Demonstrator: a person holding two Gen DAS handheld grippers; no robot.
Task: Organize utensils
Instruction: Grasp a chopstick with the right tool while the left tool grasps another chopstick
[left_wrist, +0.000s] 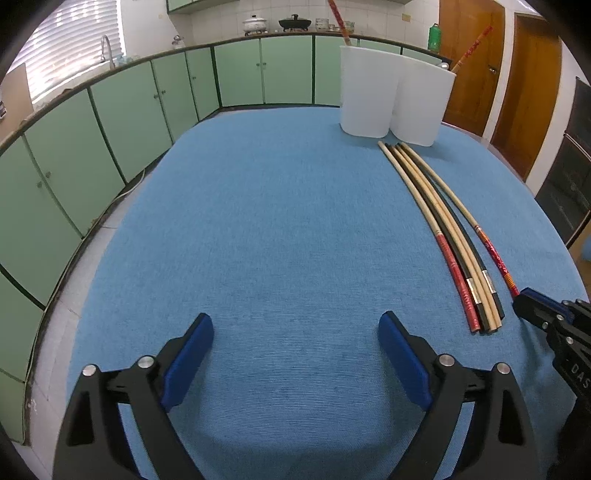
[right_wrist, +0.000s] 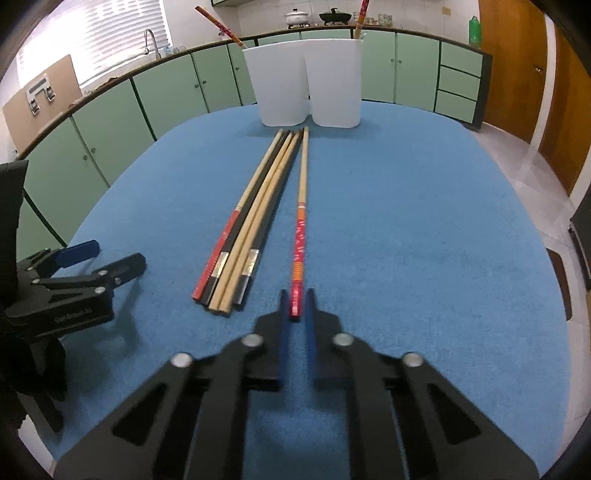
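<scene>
The right gripper (right_wrist: 295, 308) is closed on the near, red-patterned end of a single chopstick (right_wrist: 301, 206); both blue pads press against its sides, and the stick lies flat on the blue tablecloth (right_wrist: 424, 258), running from the jaws toward 12 o'clock in the right wrist view. Its pale far tip stops just short of the two white holders (right_wrist: 306, 81), which stand touching each other at the far edge of the table. Each holder has one red-patterned chopstick leaning out of its top: one (right_wrist: 218, 24) tilts toward 11 o'clock, the other (right_wrist: 361, 16) stands nearly upright. A bundle of five chopsticks (right_wrist: 251, 221) lies just beside the gripped stick, at 10 o'clock from the right gripper; it includes one with a red end, two black with silver bands, and two plain wooden, all packed side by side and pointing toward the holders. The left gripper (left_wrist: 295, 354) has its jaws wide open with nothing between the pads; in its own view only bare tablecloth lies under it. From the left wrist view the bundle sits at 2 o'clock, and the right gripper appears at 3 o'clock at the frame edge, clamped on the end of the separate stick. Green cabinets (left_wrist: 240, 74) line the background.
</scene>
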